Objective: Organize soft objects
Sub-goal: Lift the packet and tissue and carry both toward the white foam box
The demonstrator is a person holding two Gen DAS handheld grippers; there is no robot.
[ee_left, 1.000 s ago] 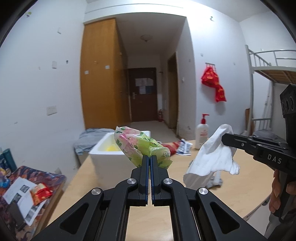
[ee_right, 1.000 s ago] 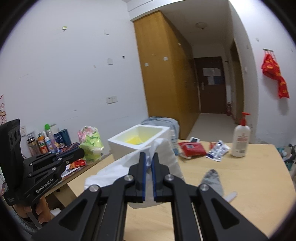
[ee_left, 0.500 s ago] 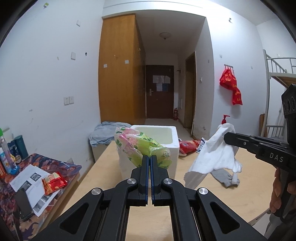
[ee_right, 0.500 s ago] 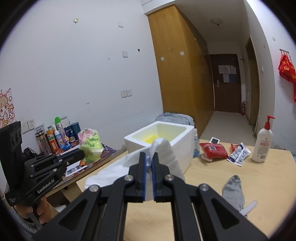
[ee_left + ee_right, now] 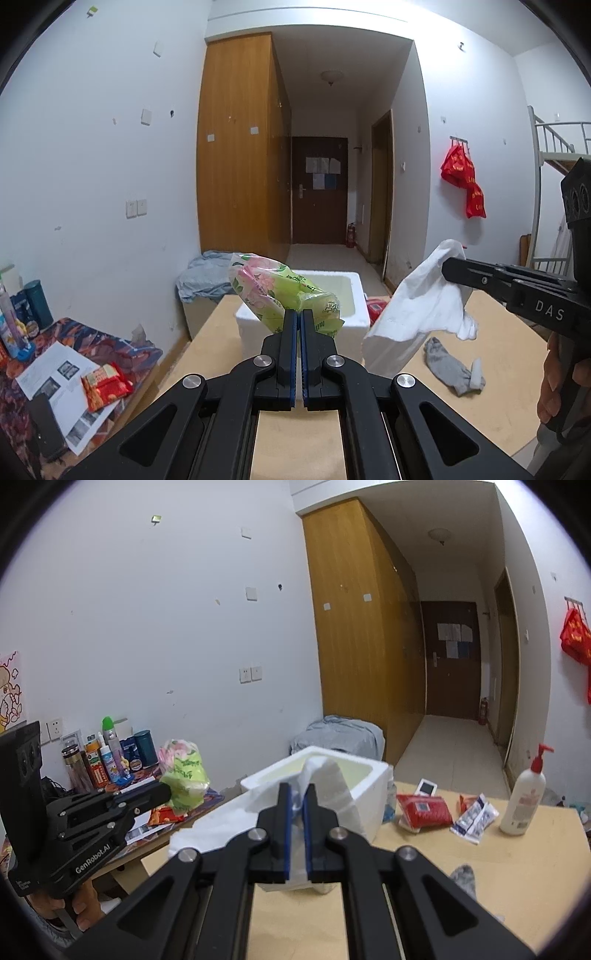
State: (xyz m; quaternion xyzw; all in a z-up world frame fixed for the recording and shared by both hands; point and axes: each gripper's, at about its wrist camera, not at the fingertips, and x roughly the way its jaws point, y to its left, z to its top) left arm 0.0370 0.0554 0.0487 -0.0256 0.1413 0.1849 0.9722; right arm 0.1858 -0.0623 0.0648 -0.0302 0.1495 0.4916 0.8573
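Wooden table (image 5: 491, 398) fills the lower frame; your left gripper (image 5: 299, 314) pinches a green floral bag (image 5: 273, 291) at center before the foam box (image 5: 354, 295), your right gripper (image 5: 299, 794) pinches a white cloth (image 5: 332, 786).

Soft, even indoor light fills both views; the white walls read slightly bluish and dim. A ceiling lamp (image 5: 331, 77) in the hallway looks unlit. Shadows under the things on the worktop (image 5: 491, 398) are faint. Fisheye bending curves walls and door frames, and black vignetting rims every corner. The nearest black fingers (image 5: 283, 834) look slightly soft.
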